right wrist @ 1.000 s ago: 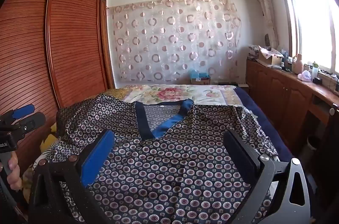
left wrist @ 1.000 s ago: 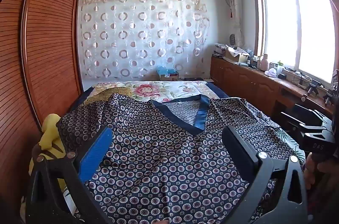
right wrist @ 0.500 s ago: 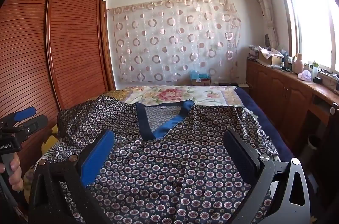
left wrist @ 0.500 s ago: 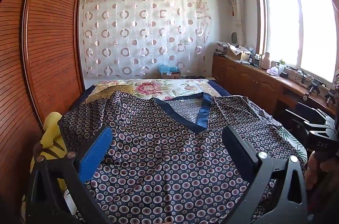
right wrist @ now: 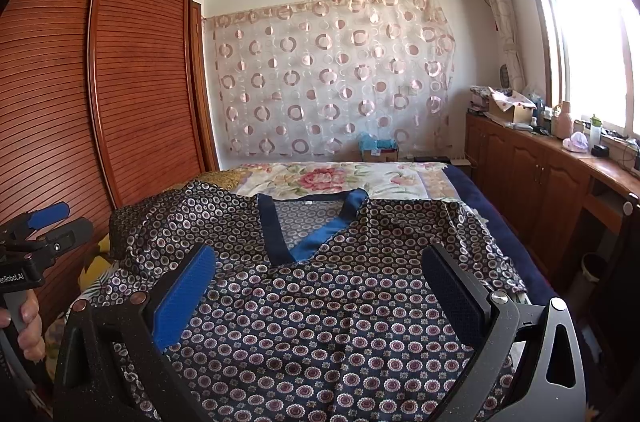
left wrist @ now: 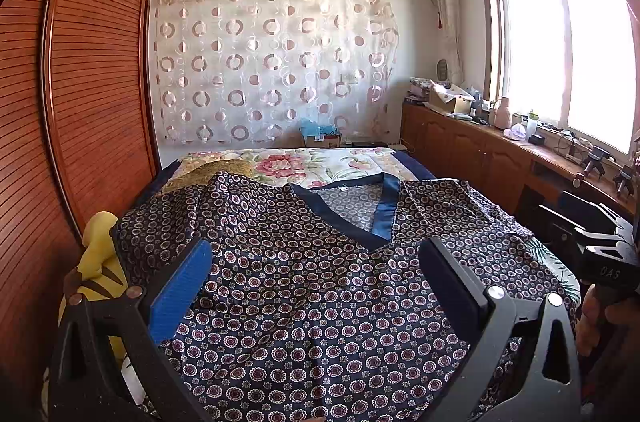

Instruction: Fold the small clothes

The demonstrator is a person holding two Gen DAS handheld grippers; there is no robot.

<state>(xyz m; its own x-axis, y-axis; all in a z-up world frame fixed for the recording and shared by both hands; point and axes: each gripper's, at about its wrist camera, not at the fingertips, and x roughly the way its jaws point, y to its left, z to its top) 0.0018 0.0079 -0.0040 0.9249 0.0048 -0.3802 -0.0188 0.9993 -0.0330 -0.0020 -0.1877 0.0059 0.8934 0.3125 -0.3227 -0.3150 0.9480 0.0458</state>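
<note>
Between the spread jaws of both grippers, a patterned top (left wrist: pixel 320 282) is lying on the bed (left wrist: pixel 340 162).

The left gripper (left wrist: pixel 316 286) and right gripper (right wrist: pixel 320 286) are hovering with jaws wide apart, gripping nothing. The top's blue V-neck collar (right wrist: pixel 308 234) is sitting just ahead of the jaws; its sleeves are spreading past them on both sides.

Right gripper (right wrist: pixel 316 286) wide open above patterned shirt (right wrist: pixel 320 322) spread on bed (right wrist: pixel 472 182); left gripper (right wrist: pixel 52 226) at left edge, hand-held.
</note>
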